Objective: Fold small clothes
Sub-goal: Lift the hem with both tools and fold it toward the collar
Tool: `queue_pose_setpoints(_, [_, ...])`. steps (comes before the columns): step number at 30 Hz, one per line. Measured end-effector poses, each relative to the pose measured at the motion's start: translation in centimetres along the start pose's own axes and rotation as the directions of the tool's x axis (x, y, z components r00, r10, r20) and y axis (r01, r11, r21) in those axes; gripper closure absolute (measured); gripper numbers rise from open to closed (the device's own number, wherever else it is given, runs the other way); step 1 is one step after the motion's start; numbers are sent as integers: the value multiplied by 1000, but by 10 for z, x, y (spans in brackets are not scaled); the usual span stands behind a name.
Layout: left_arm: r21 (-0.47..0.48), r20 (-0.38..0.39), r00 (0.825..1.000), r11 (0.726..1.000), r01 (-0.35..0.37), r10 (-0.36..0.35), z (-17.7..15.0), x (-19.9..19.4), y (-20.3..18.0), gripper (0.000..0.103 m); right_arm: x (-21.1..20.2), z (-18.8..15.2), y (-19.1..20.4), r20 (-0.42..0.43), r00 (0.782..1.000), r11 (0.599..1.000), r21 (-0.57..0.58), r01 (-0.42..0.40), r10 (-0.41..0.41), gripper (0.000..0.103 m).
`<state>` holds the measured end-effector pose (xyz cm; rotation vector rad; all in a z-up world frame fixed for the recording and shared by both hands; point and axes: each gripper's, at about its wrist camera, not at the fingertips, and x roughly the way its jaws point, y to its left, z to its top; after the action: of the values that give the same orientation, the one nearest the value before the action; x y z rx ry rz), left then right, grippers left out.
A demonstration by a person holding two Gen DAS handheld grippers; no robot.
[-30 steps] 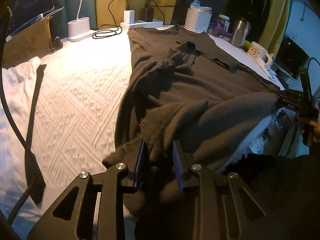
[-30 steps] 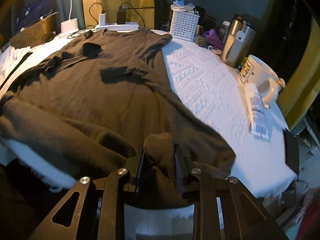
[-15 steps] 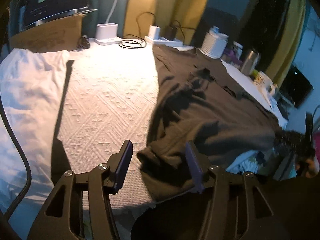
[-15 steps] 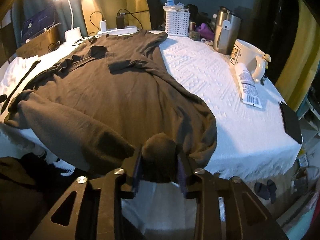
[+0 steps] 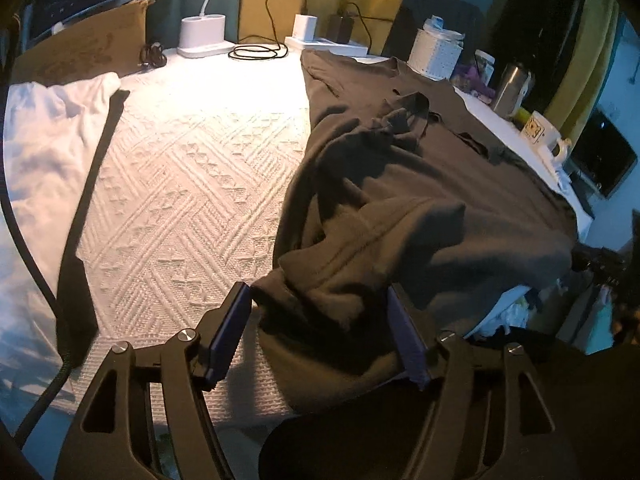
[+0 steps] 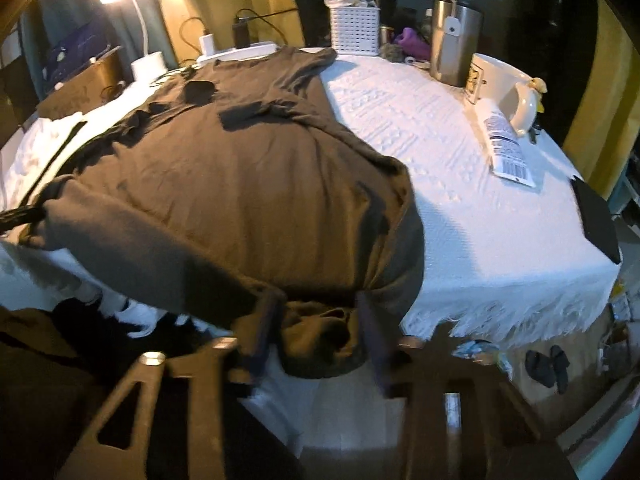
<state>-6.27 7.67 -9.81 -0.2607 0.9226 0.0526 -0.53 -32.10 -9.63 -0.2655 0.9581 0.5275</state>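
1. Laying out looks like the step in hand: the dark grey-brown knit shirt is spread along the tabletop covered with a white textured cloth, and no real fold is made yet, going by how it lies.

2. Left claw has its blue-padded fingers spread wide apart. The bunched hem corner sits between them, but I'd say nothing is being pinched.

3. Right claw is blurry in its own view. Its fingers look apart, with a lump of hem hanging between them over the tabletop edge. It looks loose, not clamped.

4. Orientation: the shirt's long axis runs from the near edge, where both claws are, straight back to the far edge. The neckline points away, toward the white power strip and white slotted basket. The hem points at the person and droops over the near edge.

5. One sleeve is flopped across the chest, and the left side is rumpled.

6. Next move, my guess: close on the two hem corners, tug to flatten, then carry the hem up toward the neckline. Both claws need an even grip or the fold goes crooked.

7. Watch the steel thermos and cream mug beside the right edge.
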Motion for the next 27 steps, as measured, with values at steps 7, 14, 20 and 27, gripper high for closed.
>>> queue_pose_setpoints(7, [63, 111, 994, 998, -27, 20, 4, -32, -7, 88, -22, 12, 10, 42, 999, 998, -54, 21, -19, 86])
queue_pose_setpoints(14, [94, 248, 968, 994, -49, 24, 24, -66, -19, 88, -55, 48, 11, 177, 983, 997, -56, 53, -43, 87])
queue_pose_setpoints(20, [100, 320, 944, 988, -121, 84, 26, -64, -16, 88, -44, 64, 15, 242, 966, 992, -66, 109, -91, 87])
queue_pose_setpoints(27, [135, 146, 985, 984, -113, 93, -4, -22, -5, 88, 1, 18, 14, 102, 992, 995, -62, 81, -74, 81])
